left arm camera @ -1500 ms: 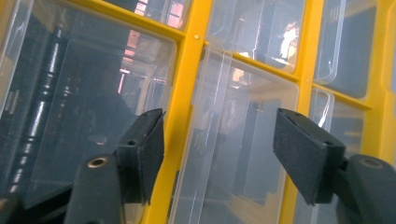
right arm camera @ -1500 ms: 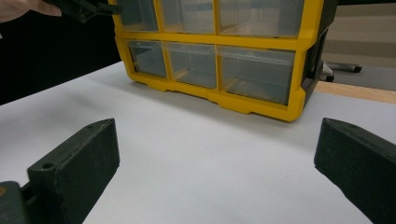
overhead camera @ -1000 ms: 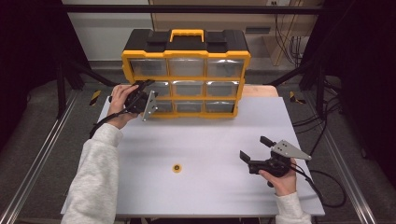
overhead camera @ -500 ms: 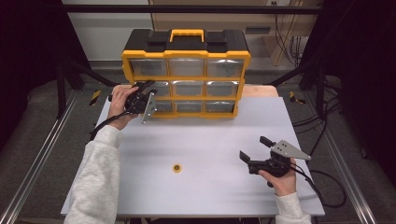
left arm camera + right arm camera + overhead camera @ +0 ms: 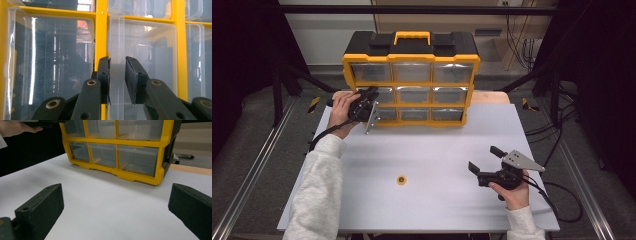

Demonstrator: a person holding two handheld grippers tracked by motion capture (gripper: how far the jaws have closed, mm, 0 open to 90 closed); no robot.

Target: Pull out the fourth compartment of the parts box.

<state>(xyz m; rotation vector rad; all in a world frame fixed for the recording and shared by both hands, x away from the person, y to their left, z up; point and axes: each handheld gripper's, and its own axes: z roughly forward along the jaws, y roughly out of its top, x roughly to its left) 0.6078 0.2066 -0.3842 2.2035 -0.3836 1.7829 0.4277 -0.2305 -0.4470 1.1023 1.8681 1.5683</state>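
Left tongs [image 5: 117, 82] have just been closing around a drawer's clear pull tab [image 5: 117, 50], w/ a gap at one pad; drawer not yet out. Right tongs [image 5: 484, 160] apart, idle over desk [image 5: 437, 150]; small ring [image 5: 401, 180] untouched.

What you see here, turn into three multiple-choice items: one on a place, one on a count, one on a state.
1. Where does the small yellow ring lie?
A) on a sleeve
B) on the white table, in front of the organiser
C) on the floor

2. How many clear drawers does the organiser have?
A) six
B) nine
C) twelve

3. How do the right gripper's jaws stand?
A) open, nothing between them
B) shut on the ring
C) shut on a drawer

1 B: the ring sits on bare tabletop.
2 B: three rows of three.
3 A: the right gripper view shows bare table between wide jaws.
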